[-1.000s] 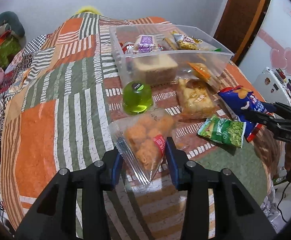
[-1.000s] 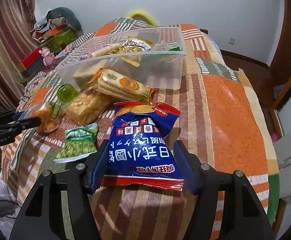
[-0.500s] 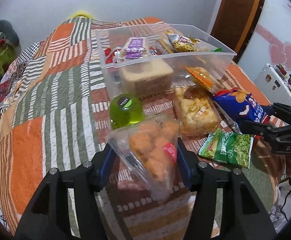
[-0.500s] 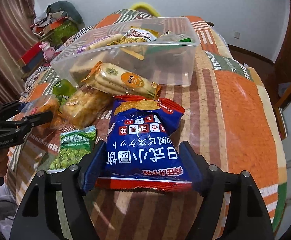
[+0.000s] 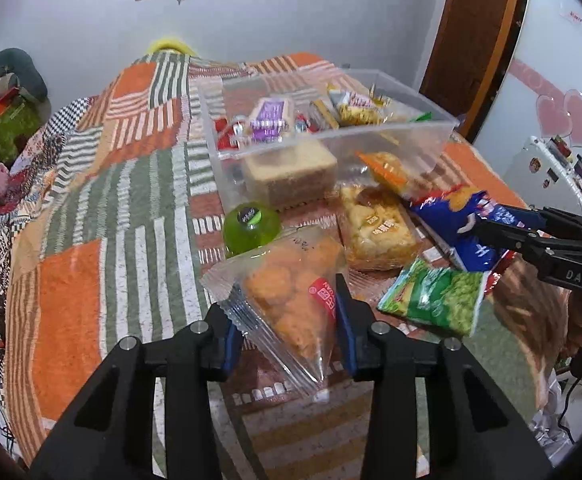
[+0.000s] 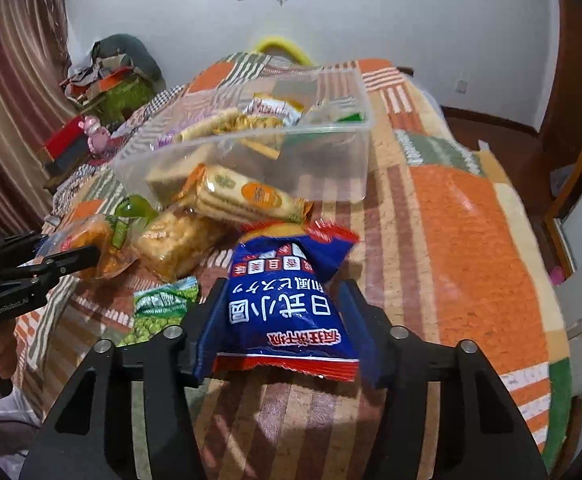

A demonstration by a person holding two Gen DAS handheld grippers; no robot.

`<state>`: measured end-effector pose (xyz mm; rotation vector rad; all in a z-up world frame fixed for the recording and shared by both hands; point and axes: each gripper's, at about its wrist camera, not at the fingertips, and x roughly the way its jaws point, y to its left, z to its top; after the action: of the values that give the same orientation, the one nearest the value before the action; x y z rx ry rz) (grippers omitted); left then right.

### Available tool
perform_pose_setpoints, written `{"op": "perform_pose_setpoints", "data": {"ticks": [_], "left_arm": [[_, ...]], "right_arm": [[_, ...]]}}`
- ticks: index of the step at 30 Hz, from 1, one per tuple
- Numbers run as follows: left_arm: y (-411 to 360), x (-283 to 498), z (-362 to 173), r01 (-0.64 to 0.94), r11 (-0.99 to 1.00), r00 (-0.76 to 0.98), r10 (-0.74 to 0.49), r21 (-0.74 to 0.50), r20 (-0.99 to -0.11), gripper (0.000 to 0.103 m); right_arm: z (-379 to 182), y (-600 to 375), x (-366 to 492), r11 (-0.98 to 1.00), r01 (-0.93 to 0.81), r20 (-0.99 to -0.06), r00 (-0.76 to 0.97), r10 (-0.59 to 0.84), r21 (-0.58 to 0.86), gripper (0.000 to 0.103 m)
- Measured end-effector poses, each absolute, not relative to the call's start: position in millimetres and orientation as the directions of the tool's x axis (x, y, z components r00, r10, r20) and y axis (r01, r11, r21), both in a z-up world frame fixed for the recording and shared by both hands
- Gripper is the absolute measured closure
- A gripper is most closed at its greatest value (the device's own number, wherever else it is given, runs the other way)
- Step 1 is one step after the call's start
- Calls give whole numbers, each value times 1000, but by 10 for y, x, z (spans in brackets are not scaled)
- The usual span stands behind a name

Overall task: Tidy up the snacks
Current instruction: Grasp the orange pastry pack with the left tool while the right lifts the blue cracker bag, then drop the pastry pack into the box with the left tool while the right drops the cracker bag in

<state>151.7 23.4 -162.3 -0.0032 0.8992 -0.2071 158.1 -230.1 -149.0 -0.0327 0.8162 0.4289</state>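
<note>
Blue bag (image 6: 287,304) base behind claw (image 6: 285,320)

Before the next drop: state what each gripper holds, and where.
Left gripper: orange snack bag, pinched across its middle. Right gripper: blue bag, across its lower half.

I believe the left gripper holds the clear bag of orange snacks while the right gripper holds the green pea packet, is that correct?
Not quite. The left gripper does hold the clear bag of orange snacks, but the right gripper is closed on the blue packet, as the right wrist view shows. The green pea packet lies loose on the blanket beside it.
</note>
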Motion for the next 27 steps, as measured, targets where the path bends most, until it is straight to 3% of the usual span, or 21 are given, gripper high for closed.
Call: {"op": "perform_pose_setpoints", "data": {"ticks": [1, 2, 4, 6, 9, 11, 13, 16, 19, 23, 27], "left_arm": [[240, 1502, -1577, 175, 980, 610, -182, -93, -771, 64], [244, 1493, -1531, 174, 980, 616, -184, -96, -766, 64], [245, 1471, -1455, 175, 980, 628, -186, -95, -756, 64], [241, 1458, -1406, 177, 981, 636, -179, -84, -751, 64], [244, 1431, -1357, 169, 983, 648, -169, -76, -743, 64], [260, 1413, -1353, 174, 981, 651, -183, -89, -737, 64], [263, 1410, -1367, 169, 982, 650, -178, -88, -739, 64], [278, 1415, -1398, 163, 982, 645, -178, -94, -743, 64], [305, 1432, -1411, 155, 983, 642, -176, -98, -746, 64], [341, 1436, -1403, 148, 983, 646, -180, -109, -742, 64], [347, 1427, -1349, 155, 982, 659, -186, -110, -729, 64]], "right_arm": [[-1461, -2311, 1569, 912, -386, -706, 608, 363, 137, 62], [-1424, -2320, 1555, 910, -389, -702, 608, 371, 144, 76], [-1395, -2336, 1562, 906, -396, -702, 602, 380, 150, 84], [-1403, -2311, 1580, 905, -404, -721, 587, 367, 132, 84], [-1450, -2297, 1607, 914, -389, -748, 570, 339, 118, 72], [-1486, -2314, 1642, 908, -387, -761, 538, 363, 160, 46], [-1534, -2308, 1681, 914, -364, -767, 530, 363, 180, 34], [-1645, -2218, 1818, 918, -345, -791, 498, 356, 196, 26], [-1741, -2148, 1899, 921, -329, -808, 473, 350, 206, 26], [-1785, -2076, 1884, 922, -347, -803, 493, 335, 171, 41], [-1735, -2119, 1805, 924, -349, -792, 515, 327, 155, 49]]}}
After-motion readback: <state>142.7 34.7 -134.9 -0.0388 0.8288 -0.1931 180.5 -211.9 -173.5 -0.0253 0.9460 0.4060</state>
